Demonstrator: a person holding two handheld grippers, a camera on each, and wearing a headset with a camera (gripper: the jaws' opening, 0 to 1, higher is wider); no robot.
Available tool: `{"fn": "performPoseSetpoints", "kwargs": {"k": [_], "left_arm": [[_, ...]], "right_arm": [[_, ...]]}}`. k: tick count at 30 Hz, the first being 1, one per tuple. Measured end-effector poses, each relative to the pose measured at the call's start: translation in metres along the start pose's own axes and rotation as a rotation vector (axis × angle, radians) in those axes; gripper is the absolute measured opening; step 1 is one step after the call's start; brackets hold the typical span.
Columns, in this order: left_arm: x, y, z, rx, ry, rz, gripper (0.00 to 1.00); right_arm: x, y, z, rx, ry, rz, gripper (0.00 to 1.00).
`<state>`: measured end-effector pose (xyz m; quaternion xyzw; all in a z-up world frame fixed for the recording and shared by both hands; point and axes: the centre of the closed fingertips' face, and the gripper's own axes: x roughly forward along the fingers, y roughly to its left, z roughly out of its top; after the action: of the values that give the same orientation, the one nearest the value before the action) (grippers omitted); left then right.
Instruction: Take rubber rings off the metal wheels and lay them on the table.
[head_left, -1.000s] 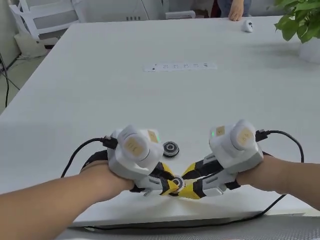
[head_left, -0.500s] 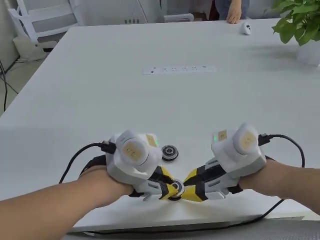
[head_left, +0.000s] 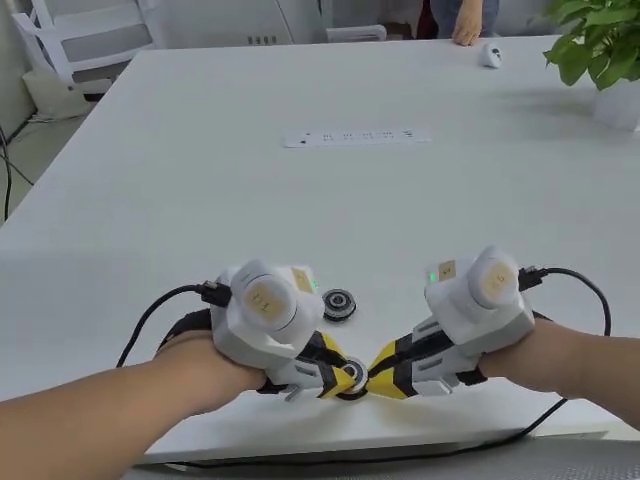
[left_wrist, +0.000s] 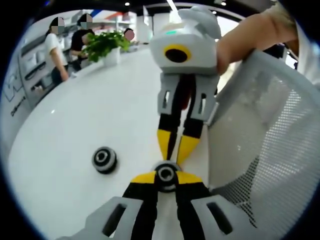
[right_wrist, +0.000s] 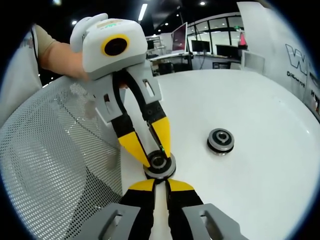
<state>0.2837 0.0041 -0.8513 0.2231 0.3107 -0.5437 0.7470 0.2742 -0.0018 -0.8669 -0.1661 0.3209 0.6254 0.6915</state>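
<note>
Our left claw clamps the metal wheel; right claw pinches its rubber ring. We judge it stretchy: peel from the rim.

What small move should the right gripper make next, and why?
Probably pull the right gripper away from the left gripper, to peel the rubber ring off. The left gripper clamps the wheel, and the right jaws seem shut on its rim.

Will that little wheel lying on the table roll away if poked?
Probably not: the wheel lies flat on the table, so it would likely slide, not roll. Its black rubber ring probably grips, stopping it soon. Its metal middle suggests it's heavy for its size.
</note>
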Motion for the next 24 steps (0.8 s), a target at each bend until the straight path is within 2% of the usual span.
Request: {"fn": "performPoseSetpoints", "kwargs": {"k": [11, 24], "left_arm": [[0.0001, 0.0007, 0.0001, 0.002, 0.001, 0.003, 0.13], [0.0002, 0.0008, 0.0, 0.007, 0.003, 0.009, 0.13]], "right_arm": [[-0.0024, -0.0035, -0.0001, 0.018, -0.004, -0.01, 0.0], [-0.0061, -0.005, 0.0011, 0.062, -0.019, -0.012, 0.0]]}}
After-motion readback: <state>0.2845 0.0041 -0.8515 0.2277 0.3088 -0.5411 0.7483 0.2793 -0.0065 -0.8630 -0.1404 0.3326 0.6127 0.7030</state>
